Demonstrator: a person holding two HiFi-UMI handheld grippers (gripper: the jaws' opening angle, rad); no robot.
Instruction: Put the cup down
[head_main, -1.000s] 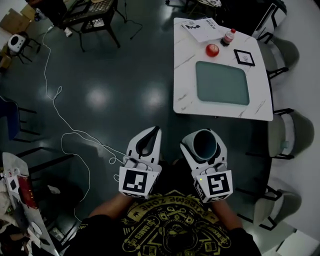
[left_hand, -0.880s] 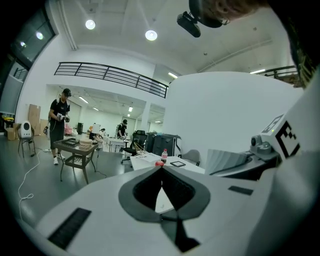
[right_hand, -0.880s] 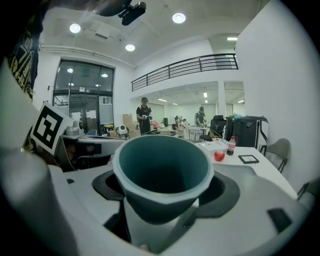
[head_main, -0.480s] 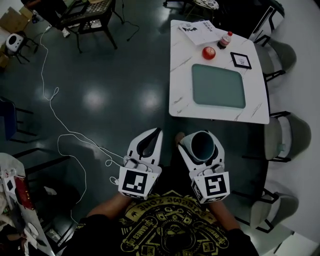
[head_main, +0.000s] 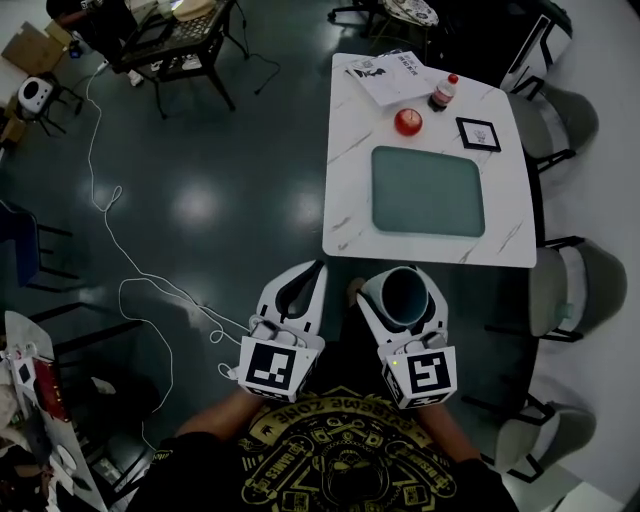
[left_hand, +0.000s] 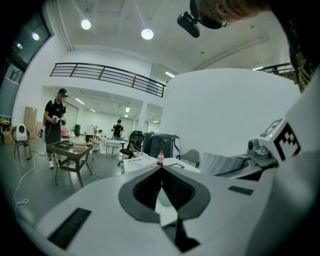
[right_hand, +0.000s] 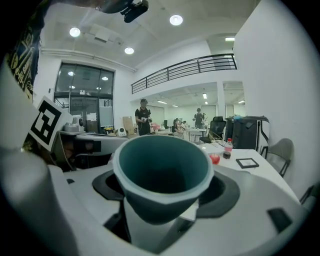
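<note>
A cup (head_main: 400, 297) with a teal inside and a pale rim stands upright between the jaws of my right gripper (head_main: 401, 287), which is shut on it. In the right gripper view the cup (right_hand: 160, 170) fills the middle, mouth toward the camera, clamped by the right gripper (right_hand: 162, 184). My left gripper (head_main: 312, 272) hangs level with it on the left, shut with nothing in it; its pads meet at the tips in the left gripper view (left_hand: 161, 168). Both hover over the dark floor, short of the white table (head_main: 350, 200).
On the table lie a teal mat (head_main: 428, 190), a red round object (head_main: 406, 122), a small bottle (head_main: 441, 93), a framed card (head_main: 478, 133) and a booklet (head_main: 388, 75). Grey chairs (head_main: 575, 290) line its right side. A white cable (head_main: 150, 290) trails over the floor at left.
The table has drawn closer and shifted left in the head view as both grippers moved toward it. The cup stays clamped in the right gripper; the left stays shut.
</note>
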